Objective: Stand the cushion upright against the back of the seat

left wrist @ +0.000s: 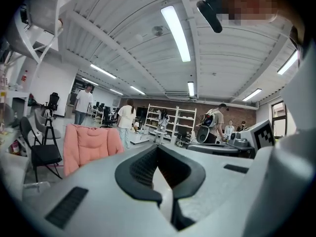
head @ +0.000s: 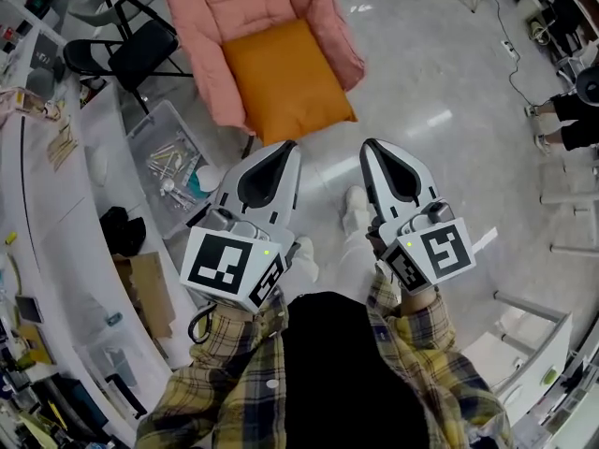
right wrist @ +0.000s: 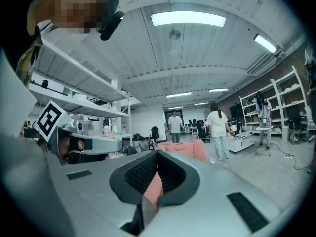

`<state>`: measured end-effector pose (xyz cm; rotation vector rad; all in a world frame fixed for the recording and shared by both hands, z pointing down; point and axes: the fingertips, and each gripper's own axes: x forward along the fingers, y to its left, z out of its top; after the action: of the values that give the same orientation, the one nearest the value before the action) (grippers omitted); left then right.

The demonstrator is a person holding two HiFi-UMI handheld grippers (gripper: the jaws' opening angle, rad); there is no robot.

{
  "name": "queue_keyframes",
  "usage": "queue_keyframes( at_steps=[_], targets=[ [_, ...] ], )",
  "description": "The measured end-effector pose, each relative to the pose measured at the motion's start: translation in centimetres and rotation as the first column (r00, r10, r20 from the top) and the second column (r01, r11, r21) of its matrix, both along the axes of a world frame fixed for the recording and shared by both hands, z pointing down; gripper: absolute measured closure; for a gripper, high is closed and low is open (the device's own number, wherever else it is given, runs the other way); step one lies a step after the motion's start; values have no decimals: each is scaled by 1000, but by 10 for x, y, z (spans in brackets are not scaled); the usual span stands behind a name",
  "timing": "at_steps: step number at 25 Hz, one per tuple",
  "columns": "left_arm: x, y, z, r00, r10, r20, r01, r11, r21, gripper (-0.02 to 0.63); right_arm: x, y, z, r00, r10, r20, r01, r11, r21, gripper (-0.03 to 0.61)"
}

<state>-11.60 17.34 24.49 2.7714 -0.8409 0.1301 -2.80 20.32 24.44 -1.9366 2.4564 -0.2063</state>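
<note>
The square orange fabric cushion (head: 285, 78) lay flat on the seat of the pink padded armchair (head: 211, 7). Its front edge reached the chair's front lip and its back edge stopped short of the backrest. Nothing had yet been done to stand it up.

Both tools were on the near side of the chair, well apart from it and over bare pale floor. The left gripper (head: 288, 145) pointed at the chair's front edge with its fingers together and nothing between them. Only floor showed through the loop of its dark pads. The right gripper (head: 369, 144) was just beside it, to the right of the chair's front corner. Its fingers also met at the tips and held nothing. The pink seen through its loop was the chair beyond, not something gripped.

A black folding chair (head: 131, 50) stood to the left of the armchair, and a clear plastic bin of small tools (head: 168, 157) sat at the armchair's front left.

The step in hand looked like the approach, with no contact made. The next move would probably call for closing in on the chair and parting at least one pair of fingers. They could then pinch the cushion's front edge and swing it up so it leaned on the backrest.
</note>
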Motion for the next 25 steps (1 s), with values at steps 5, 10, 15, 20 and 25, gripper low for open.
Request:
queue_keyframes(
  at_steps=[5,10,15,20,25],
  targets=[
    [34,-24,3,1000,-24,-9,24,1000,3,611,37,-22,7,1000,-12,14,12,1000,-16,561],
    [87,-49,1,997,-73,-20,74,997,10,611,91,-51,6,998,-64,-5,64,998,-6,561],
    [143,-78,-5,988,-153,-29,153,988,19,611,147,-85,-3,989,-144,-9,144,990,2,561],
    [184,-97,-7,970,-241,-28,241,970,14,611,193,-108,-3,973,-230,-16,230,973,-10,561],
    [188,-109,-1,940,-340,15,340,940,-14,611,205,-129,4,950,-312,23,313,949,-37,561]
  ],
)
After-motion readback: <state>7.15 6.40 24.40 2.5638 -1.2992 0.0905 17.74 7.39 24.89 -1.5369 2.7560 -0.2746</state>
